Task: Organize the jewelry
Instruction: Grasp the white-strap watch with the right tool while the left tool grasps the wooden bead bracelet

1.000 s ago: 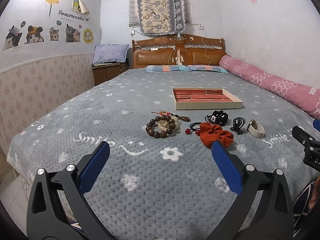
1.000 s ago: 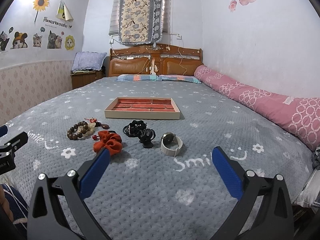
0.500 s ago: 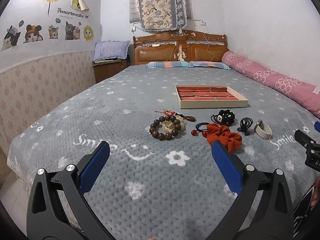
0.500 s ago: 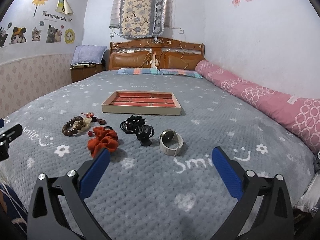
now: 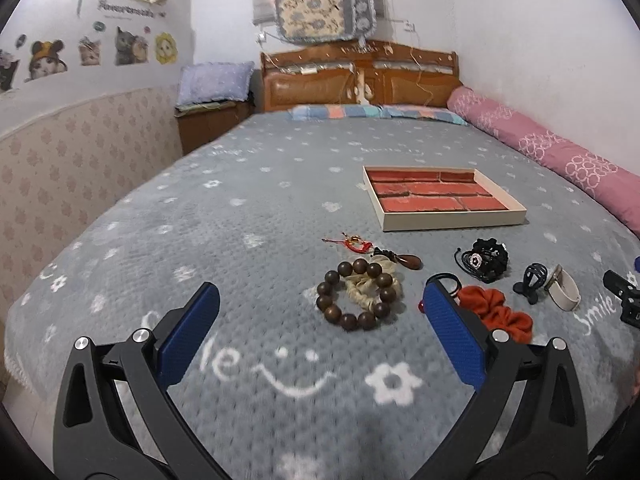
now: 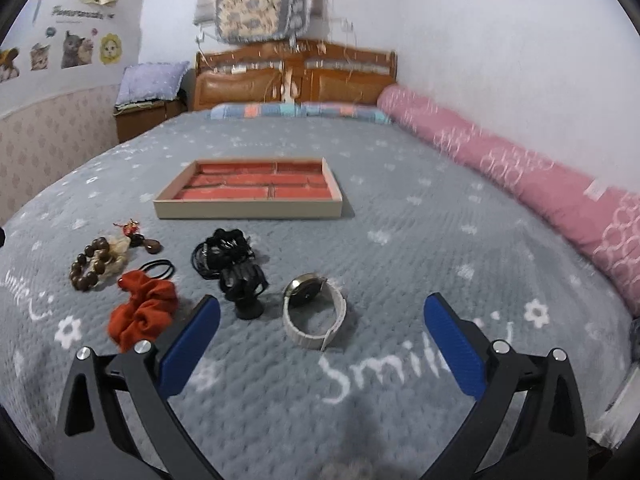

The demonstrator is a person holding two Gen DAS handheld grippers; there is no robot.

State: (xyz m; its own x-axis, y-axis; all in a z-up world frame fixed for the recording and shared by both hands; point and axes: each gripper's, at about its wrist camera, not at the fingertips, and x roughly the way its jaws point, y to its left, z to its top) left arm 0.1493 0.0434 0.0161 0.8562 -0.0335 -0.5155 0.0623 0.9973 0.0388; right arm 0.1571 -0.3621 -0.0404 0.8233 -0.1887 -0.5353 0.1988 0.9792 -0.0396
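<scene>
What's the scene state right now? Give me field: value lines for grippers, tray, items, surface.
left gripper: open, holding nothing, lined up on the wooden bead bracelet
right gripper: open, holding nothing, lined up on the white-band watch
tray: divided, red-lined, no items inside, beyond the items
other loose items: orange scrunchie, black hair claw, black cord bundle, red-tassel charm
surface: grey bedspread

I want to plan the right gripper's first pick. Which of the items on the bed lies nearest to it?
The white watch. It lies just ahead of the open right gripper, roughly centred; the black hair clip and orange scrunchie lie off to its left.
</scene>
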